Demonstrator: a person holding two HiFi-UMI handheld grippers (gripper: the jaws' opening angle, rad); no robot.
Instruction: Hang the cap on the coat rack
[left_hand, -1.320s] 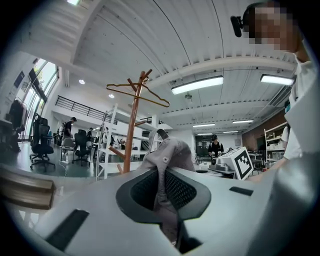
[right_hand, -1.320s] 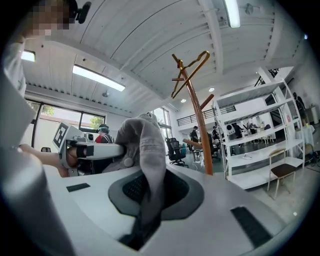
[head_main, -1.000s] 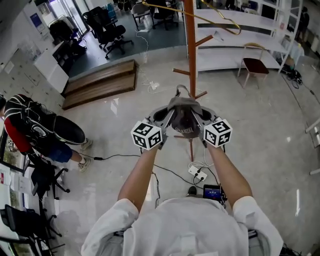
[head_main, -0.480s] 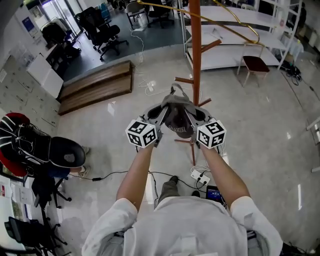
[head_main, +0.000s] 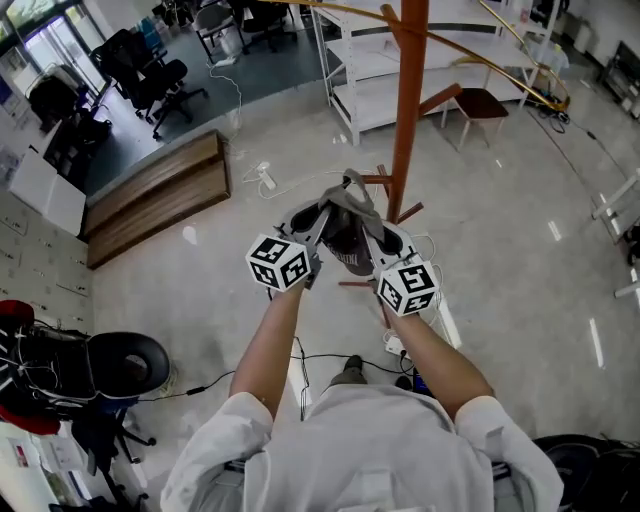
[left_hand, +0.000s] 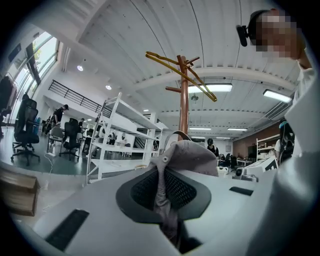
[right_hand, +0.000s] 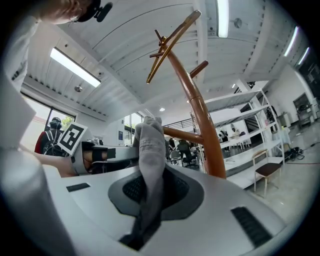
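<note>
A grey cap (head_main: 348, 228) hangs stretched between my two grippers in the head view. My left gripper (head_main: 312, 237) is shut on the cap's left edge, and grey fabric (left_hand: 165, 200) runs down between its jaws. On the other side my right gripper (head_main: 383, 245) is shut on the right edge, with a fold of fabric (right_hand: 149, 175) pinched there. The brown wooden coat rack (head_main: 407, 110) stands just beyond the cap, its pole (right_hand: 200, 120) close ahead to the right of my right gripper. A short peg (right_hand: 181, 134) sticks out at about cap height. Yellow hangers (left_hand: 182, 72) sit on its top.
White shelving (head_main: 370, 70) and a chair (head_main: 480, 105) stand behind the rack. A wooden platform (head_main: 150, 195) lies at the left. Cables and a power strip (head_main: 395, 345) are on the floor near my feet. Office chairs (head_main: 140, 75) are far left.
I have stepped nearer to the rack with the cap held up; the pole now stands closer and more to the right of the cap. Both grips are unchanged.
</note>
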